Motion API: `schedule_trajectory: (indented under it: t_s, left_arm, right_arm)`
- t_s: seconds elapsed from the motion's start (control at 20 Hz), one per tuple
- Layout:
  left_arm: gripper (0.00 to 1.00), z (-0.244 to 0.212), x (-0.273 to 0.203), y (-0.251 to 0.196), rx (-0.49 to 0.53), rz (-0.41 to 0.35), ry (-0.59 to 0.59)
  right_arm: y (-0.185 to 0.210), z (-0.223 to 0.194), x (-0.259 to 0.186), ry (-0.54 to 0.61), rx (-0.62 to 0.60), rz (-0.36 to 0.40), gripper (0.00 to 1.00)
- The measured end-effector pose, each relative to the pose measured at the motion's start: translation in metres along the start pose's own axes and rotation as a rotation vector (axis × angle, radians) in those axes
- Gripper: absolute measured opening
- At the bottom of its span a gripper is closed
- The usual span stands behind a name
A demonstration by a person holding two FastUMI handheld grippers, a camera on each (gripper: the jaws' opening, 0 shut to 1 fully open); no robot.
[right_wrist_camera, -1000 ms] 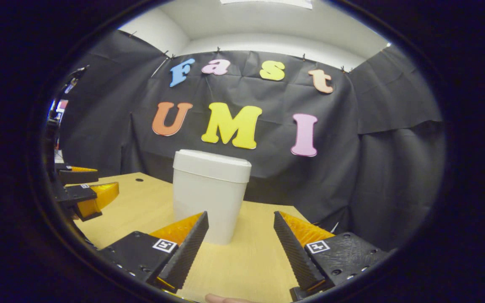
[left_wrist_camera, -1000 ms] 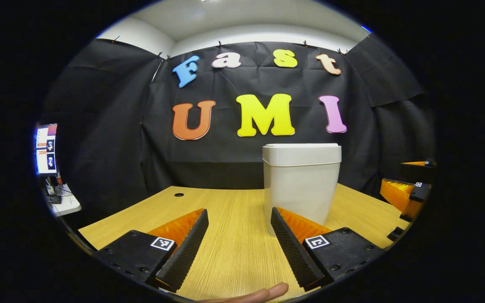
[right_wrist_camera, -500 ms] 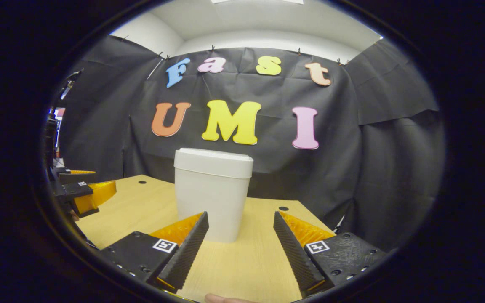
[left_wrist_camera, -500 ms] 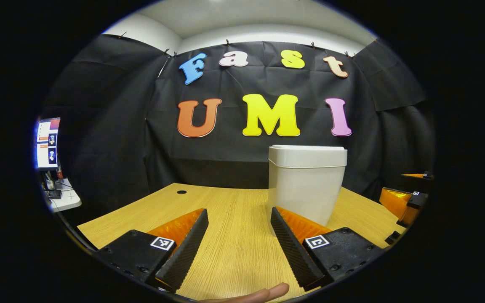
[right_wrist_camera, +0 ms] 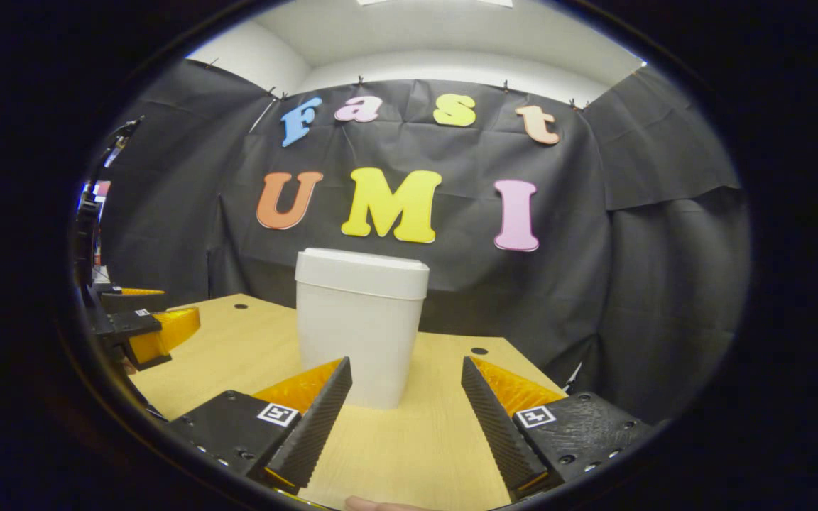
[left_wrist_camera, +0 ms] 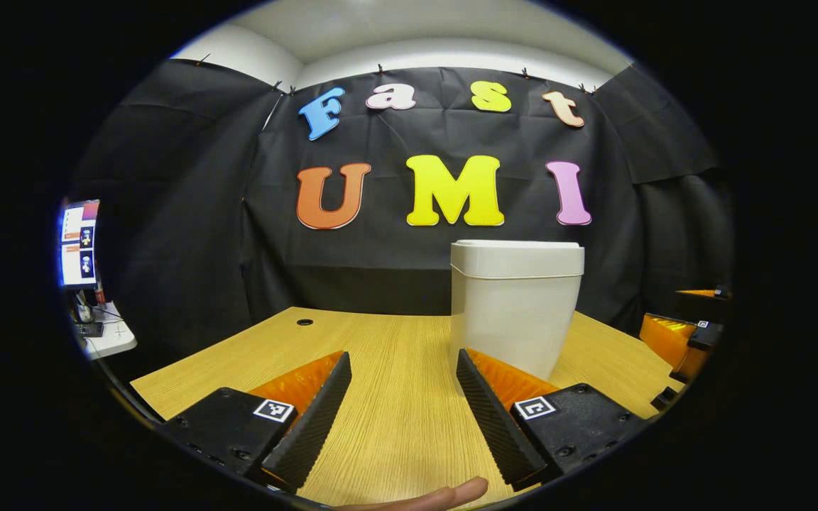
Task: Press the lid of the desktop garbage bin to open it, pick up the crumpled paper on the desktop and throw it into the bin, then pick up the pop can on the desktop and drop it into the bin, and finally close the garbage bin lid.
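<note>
Bin (left_wrist_camera: 515,312) stands shut, so its inside stays hidden; in the left gripper view its lower front corner sits behind the left gripper's (left_wrist_camera: 402,397) right finger (left_wrist_camera: 494,419); in the right gripper view its base edge slips behind the right gripper's (right_wrist_camera: 405,404) left finger (right_wrist_camera: 313,419); a fingertip (left_wrist_camera: 444,495) pokes in at the bottom edge, the rest of that hand cut off; over at the left rim a monitor (left_wrist_camera: 79,245) glows, too small to make out; the desk's (left_wrist_camera: 395,426) near edge runs out of sight.
</note>
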State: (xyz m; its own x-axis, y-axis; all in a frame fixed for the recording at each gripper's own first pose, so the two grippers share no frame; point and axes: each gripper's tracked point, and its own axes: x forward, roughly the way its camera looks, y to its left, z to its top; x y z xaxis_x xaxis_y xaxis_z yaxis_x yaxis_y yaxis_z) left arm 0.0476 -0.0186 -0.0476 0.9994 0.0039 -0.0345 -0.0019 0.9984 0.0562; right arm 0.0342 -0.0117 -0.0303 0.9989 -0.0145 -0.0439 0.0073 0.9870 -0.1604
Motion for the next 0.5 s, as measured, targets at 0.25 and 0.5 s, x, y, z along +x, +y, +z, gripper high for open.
schedule_trajectory:
  t_s: [0.25, 0.5]
  left_arm:
    - [0.96, -0.0036, 0.0022, -0.0004, -0.004, 0.002, 0.008]
    - [0.97, -0.0055, 0.0027, -0.0012, 0.000, 0.002, 0.013]
  right_arm:
    - [-0.0025, -0.0047, 0.0026, 0.017, 0.007, -0.003, 0.92]
    - [-0.0032, -0.0027, 0.0014, 0.013, 0.009, -0.004, 0.95]
